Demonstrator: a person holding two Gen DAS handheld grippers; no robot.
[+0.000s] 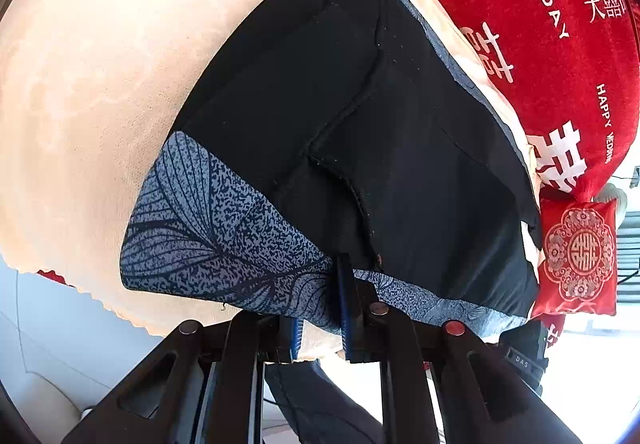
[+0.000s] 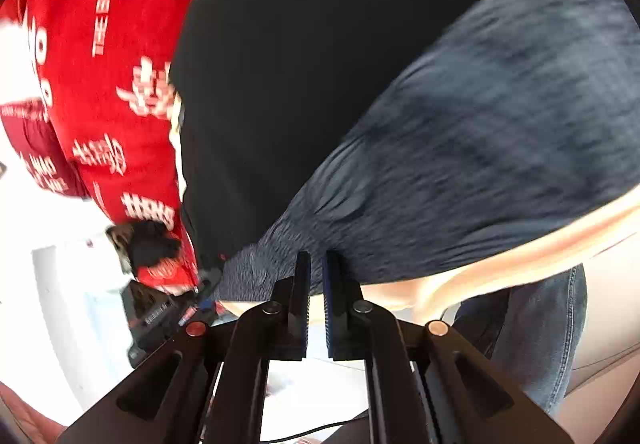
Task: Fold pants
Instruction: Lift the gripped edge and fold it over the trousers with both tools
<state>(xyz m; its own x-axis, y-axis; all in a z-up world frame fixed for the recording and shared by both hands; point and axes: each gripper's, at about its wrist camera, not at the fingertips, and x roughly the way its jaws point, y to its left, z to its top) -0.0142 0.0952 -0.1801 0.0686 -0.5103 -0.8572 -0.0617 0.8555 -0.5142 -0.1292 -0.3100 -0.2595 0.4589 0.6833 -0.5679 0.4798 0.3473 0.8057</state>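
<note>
A cream blanket [image 1: 92,84] over red printed cloth [image 1: 520,4] carries the pants [image 1: 360,124] at its near edge; left gripper [image 1: 320,284] and right gripper [image 2: 316,264] each clench the patterned hem; lift both evenly, keeping corners level.

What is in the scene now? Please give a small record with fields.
garment: black pants with a blue-grey patterned band
surface: cream blanket over a red printed cloth
left gripper: shut on the patterned band
right gripper: shut on the band's edge, view blurred
nearby: small red embroidered pouch
</note>
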